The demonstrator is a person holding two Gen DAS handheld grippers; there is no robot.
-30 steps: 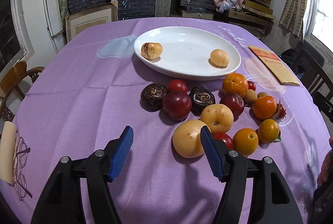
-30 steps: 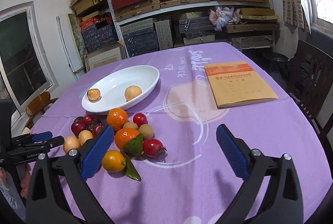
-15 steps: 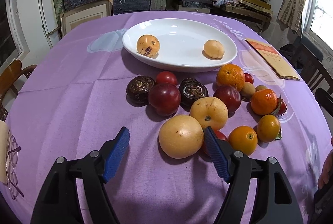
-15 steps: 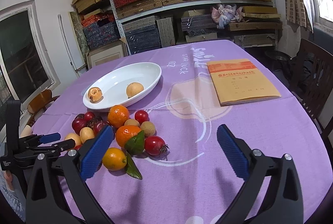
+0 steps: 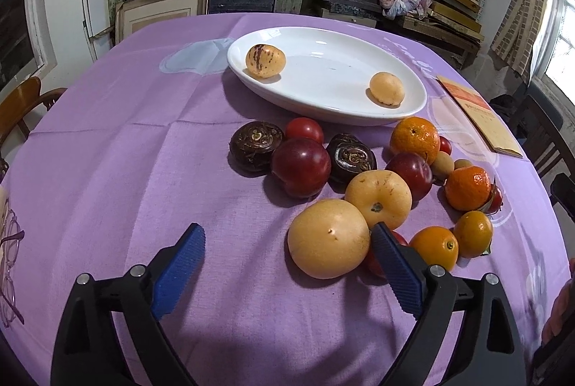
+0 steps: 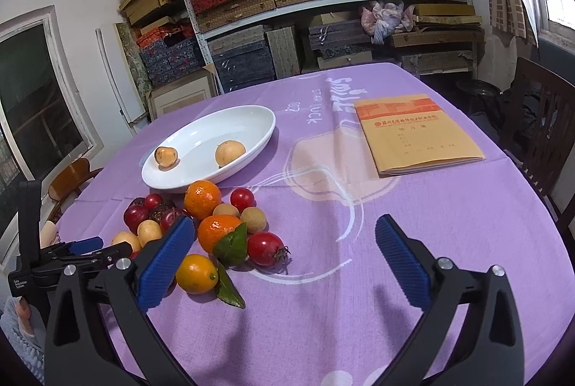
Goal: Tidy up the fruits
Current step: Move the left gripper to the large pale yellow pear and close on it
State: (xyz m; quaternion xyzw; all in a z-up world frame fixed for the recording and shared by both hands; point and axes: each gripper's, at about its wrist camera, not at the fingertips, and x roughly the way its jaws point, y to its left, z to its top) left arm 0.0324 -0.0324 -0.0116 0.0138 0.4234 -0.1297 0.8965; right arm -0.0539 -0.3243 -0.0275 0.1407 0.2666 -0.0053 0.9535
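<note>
Purple cloth [image 5: 107, 170] covers the round table under me, and the fruit lies on it in one loose heap. I count two pale yellow round fruits on the cloth, two dark red plums, two brown-black wrinkled fruits, two mandarins, two small smooth oranges, two small tan longans and three small red tomatoes, though one of those is half hidden behind my left pad. Two more yellowish fruits sit apart from each other in the white oval ceramic dish [image 5: 323, 63], at twelve o'clock from the heap. One tan paper booklet [image 6: 417, 138] lies at two o'clock, well apart from the fruit.

A second ago my left gripper [image 5: 287, 264] stood narrower, with the big pale yellow fruit [image 5: 329, 238] lying just beyond its blue pads; now the jaws are opening, almost fully spread, and that fruit sits between them. It lies hard against the right-hand pad [image 5: 393, 269], at one o'clock from the middle of the gap, while the left-hand pad is well clear of it. Neither pad presses it; it rests on the cloth, touching the second pale yellow fruit [image 5: 379, 199] behind it.

My right gripper [image 6: 284, 264] has not shifted: jaws spread wide over bare cloth, nothing between them, the heap at ten o'clock.
</note>
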